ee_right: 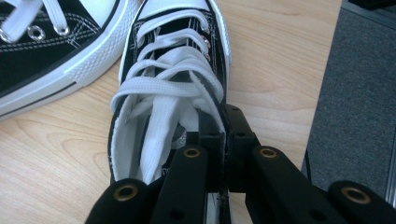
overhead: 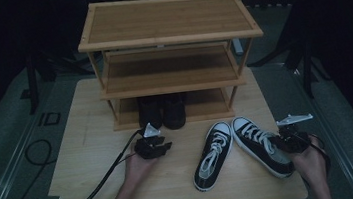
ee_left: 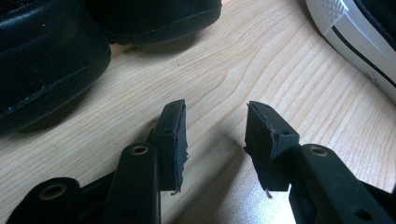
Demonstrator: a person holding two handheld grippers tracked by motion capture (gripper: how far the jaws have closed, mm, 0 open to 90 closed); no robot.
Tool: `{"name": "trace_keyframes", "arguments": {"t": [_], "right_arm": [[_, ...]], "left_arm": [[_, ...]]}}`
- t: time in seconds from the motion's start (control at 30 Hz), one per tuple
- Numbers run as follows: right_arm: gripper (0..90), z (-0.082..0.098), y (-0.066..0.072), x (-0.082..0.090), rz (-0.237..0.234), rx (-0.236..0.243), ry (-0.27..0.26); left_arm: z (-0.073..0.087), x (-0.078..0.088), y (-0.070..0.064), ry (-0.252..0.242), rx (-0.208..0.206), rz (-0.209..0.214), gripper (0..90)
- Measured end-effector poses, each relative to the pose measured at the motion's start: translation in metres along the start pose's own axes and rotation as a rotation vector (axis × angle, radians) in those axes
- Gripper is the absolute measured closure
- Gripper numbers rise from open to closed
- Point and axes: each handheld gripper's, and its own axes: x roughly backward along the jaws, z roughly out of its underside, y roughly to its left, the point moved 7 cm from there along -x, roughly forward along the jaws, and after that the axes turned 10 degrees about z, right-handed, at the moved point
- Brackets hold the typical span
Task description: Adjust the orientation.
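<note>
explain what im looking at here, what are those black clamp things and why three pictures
A person sits at a wooden table holding a hand-held clamp tool in each hand. One picture looks down from above; the other two come from cameras riding on each tool, looking along its fingers.

On the table stands a three-tier wooden shoe rack with a pair of black shoes on its bottom shelf. Two black-and-white sneakers lie in front of it.

The right gripper is shut on the side wall of the right sneaker. The left gripper is open, holding nothing, near the black shoes. The left sneaker lies untouched.
</note>
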Motion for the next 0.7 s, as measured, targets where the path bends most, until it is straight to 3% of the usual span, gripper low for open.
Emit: {"name": "trace_keyframes", "arguments": {"t": [0.27, 0.7], "right_arm": [[88.4, -0.008, -0.006, 0.012, -0.012, -0.011, -0.032], [88.4, -0.029, -0.007, 0.026, -0.042, 0.010, -0.073]], "left_arm": [[0.000, 0.000, 0.000, -0.001, 0.002, 0.001, 58.7], [0.000, 0.000, 0.000, -0.003, 0.007, 0.007, 58.7]]}}
